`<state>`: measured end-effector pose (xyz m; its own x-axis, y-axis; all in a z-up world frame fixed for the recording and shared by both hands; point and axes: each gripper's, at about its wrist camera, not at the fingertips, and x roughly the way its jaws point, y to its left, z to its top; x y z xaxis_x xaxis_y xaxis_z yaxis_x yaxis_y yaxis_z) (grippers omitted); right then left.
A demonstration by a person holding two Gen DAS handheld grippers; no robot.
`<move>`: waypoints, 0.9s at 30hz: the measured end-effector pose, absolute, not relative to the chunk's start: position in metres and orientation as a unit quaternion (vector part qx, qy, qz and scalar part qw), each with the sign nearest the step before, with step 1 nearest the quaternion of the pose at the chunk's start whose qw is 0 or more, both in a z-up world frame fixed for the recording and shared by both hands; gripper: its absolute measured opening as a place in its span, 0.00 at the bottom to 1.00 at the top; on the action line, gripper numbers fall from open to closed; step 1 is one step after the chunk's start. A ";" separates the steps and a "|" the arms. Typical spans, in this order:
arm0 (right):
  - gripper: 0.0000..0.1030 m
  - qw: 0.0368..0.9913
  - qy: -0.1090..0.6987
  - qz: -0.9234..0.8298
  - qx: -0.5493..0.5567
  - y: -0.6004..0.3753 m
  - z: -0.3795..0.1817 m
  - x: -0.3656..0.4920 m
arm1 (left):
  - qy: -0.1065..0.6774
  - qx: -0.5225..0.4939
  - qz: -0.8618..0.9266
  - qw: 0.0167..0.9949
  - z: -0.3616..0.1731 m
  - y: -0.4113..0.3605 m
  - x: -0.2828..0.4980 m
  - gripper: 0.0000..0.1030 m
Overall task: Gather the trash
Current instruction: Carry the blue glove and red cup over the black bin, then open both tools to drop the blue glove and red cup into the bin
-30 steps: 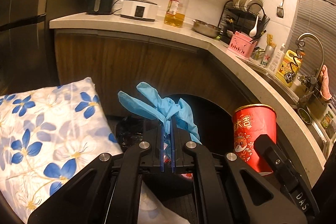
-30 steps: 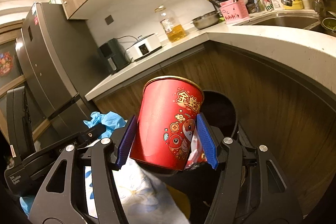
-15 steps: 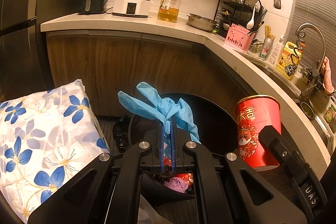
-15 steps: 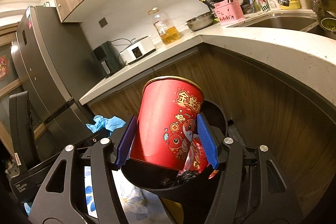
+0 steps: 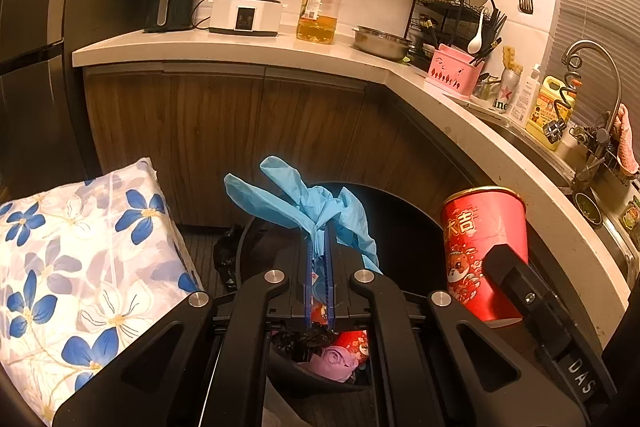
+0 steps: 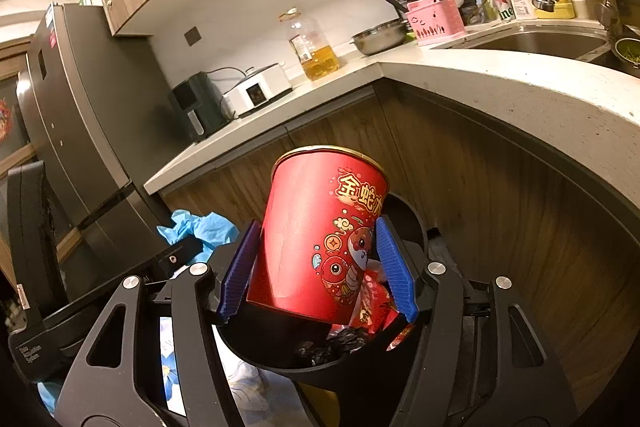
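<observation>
My left gripper [image 5: 319, 235] is shut on a crumpled blue glove [image 5: 308, 205], which sticks up above a round black trash bin [image 5: 404, 227]. The bin holds red and pink wrappers [image 5: 340, 355]. My right gripper [image 6: 320, 255] is shut on a red paper cup [image 6: 320, 239] with gold lettering, tilted slightly over the bin's rim [image 6: 280, 359]. In the left wrist view the cup [image 5: 482, 247] stands to the right of the glove, with the right gripper's finger in front of it. The glove [image 6: 200, 231] shows at left in the right wrist view.
A flowered cushion [image 5: 76, 275] lies left of the bin. A curved counter [image 5: 440, 99] over wooden cabinets wraps behind, with an oil bottle [image 5: 320, 9], a cooker, a steel bowl, a dish rack and a sink [image 6: 536, 43]. A dark fridge [image 6: 80, 131] stands at left.
The left gripper with the glove has come a little closer over the bin, so the trash inside now shows below it. The right gripper keeps its grip on the cup.
</observation>
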<state>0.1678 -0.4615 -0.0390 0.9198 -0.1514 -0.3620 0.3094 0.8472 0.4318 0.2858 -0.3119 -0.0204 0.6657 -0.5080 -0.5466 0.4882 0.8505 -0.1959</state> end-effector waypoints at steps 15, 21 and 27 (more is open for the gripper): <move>0.73 0.952 0.165 -0.133 0.223 -0.465 -0.042 0.182 | 0.289 0.003 -0.261 0.921 -0.021 -0.315 0.291 0.07; 0.78 0.946 0.167 -0.153 0.230 -0.476 -0.044 0.175 | 0.291 0.017 -0.256 0.922 -0.027 -0.319 0.293 0.33; 0.88 0.949 0.175 -0.174 0.196 -0.467 -0.039 0.164 | 0.274 0.032 -0.221 0.936 -0.030 -0.308 0.285 0.76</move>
<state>0.1637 -0.4673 -0.0393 0.8778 -0.2618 -0.4011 0.3992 0.8626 0.3108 0.2847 -0.3079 -0.0297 0.7524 -0.3956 -0.5268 0.4302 0.9006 -0.0618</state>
